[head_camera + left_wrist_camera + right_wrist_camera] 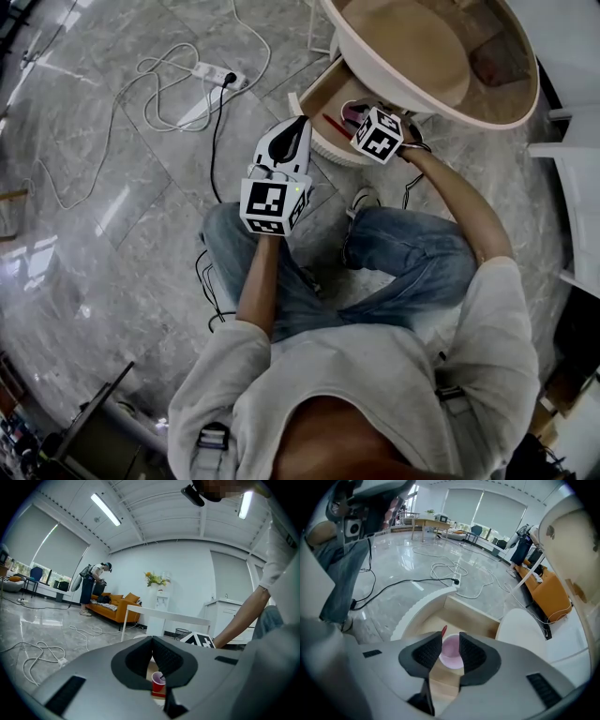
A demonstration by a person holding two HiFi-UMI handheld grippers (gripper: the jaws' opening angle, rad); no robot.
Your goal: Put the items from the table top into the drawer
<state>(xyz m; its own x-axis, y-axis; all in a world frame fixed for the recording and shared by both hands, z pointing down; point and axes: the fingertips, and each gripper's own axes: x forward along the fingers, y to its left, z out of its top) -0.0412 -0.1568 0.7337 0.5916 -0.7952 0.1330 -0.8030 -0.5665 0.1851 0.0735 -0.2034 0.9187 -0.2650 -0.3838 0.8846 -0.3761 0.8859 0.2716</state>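
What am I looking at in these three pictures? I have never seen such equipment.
A seated person works with two tools, one in each hand; no robot is involved. One picture comes from a camera on the person's head, looking down. The other two come from cameras riding on the tools. The right hand-held gripper hangs open above the open drawer of a round table. Below its jaws a cup stands inside the drawer, beside a thin red item. The left hand-held gripper is shut and holds nothing.
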